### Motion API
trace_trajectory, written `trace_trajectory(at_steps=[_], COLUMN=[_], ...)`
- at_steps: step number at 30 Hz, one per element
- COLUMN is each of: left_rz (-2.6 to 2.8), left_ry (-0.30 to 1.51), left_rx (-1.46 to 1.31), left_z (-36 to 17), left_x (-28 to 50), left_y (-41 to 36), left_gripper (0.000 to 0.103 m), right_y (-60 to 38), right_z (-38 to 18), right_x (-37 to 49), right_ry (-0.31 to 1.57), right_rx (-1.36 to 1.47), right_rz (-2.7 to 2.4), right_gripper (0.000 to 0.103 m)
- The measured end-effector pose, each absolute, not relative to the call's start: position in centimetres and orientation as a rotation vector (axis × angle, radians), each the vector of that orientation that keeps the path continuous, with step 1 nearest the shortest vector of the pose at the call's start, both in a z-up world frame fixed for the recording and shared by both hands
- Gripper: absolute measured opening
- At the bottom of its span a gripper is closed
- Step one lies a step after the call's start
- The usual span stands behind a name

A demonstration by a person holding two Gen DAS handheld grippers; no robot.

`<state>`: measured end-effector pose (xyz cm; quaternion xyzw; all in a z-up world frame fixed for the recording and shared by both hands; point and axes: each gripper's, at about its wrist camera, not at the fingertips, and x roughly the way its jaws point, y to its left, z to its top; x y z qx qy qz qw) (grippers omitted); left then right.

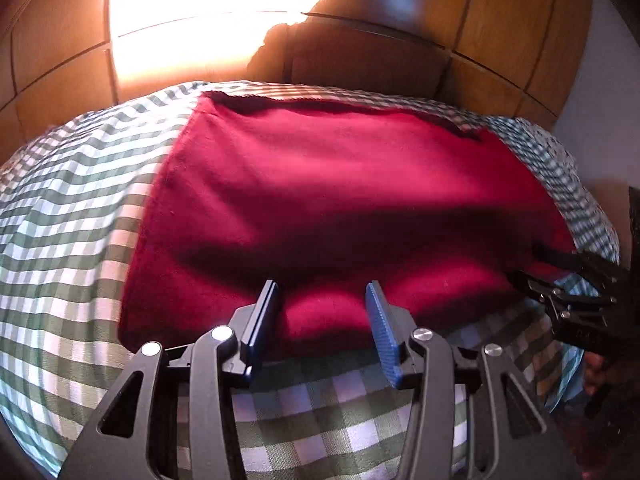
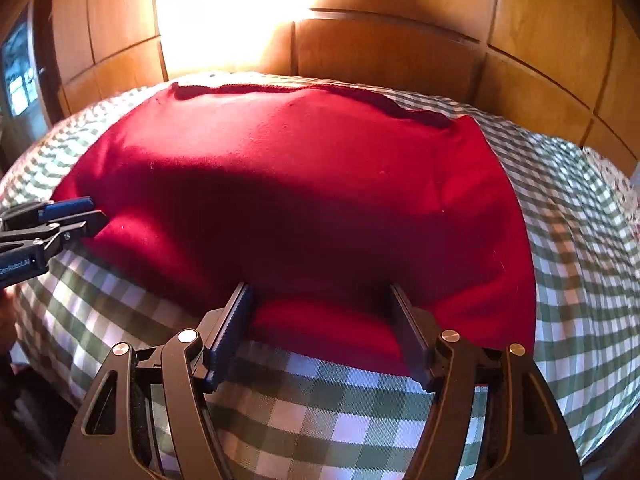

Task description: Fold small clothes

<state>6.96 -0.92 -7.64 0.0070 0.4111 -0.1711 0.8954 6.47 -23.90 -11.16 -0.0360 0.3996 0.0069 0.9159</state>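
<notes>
A dark red garment (image 1: 320,184) (image 2: 304,184) lies spread flat on the green and white checked bed cover (image 1: 68,216) (image 2: 344,408). My left gripper (image 1: 322,292) stands open over the garment's near edge, left of the middle, with the cloth between its fingers but not pinched. My right gripper (image 2: 319,290) is open in the same way over the near edge further right. Each gripper shows in the other's view: the right gripper (image 1: 528,264) at the garment's right corner, the left gripper (image 2: 94,209) at its left corner.
Wooden wardrobe panels (image 1: 500,40) (image 2: 540,48) stand behind the bed, with strong sun glare (image 1: 208,12) on them. A floral cushion (image 2: 624,184) lies at the far right of the bed. The checked cover extends on all sides of the garment.
</notes>
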Motion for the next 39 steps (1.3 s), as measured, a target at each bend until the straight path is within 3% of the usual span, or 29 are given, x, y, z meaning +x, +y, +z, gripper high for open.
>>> trace_trajectory(at_steps=[2,11,15,24,27,34,39], left_rz=[-0.274,-0.161,-0.161,-0.141,-0.132,-0.155,-0.218], left_ry=[0.832,0.816,0.812,0.861,0.899,0.874,0.848], left_rx=[0.022,0.026,0.035,0.068,0.074,0.008,-0.061], left_z=[-6.7,-4.8,-4.8,-6.3,-7.4,-6.5,-6.0], left_x=[7.0,8.1,8.9,10.8,11.8,11.0,9.5], left_y=[-0.7,0.3,0.5,0.4,0.4,1.1,1.3], left_gripper=[0.058,0.063,0.063,0.063,0.065,0.064,0.064], right_y=[-24.1,-27.1,-27.8,-29.0,-30.6,-32.3,-38.0], right_z=[-10.6,-7.0,-6.5,-8.0,-9.8,-7.5,-7.2], right_x=[6.4,6.7,7.4,10.6,11.8,10.6,8.8], right_ry=[0.827,0.762,0.747,0.783,0.812,0.769,0.749], right_rx=[-0.048,0.07,0.097,0.112,0.133,0.174,0.356], right_rz=[0.018,-0.038,-0.059,-0.105,-0.154,-0.148,-0.193], right_gripper=[0.067,0.068,0.077,0.078,0.083,0.084,0.089])
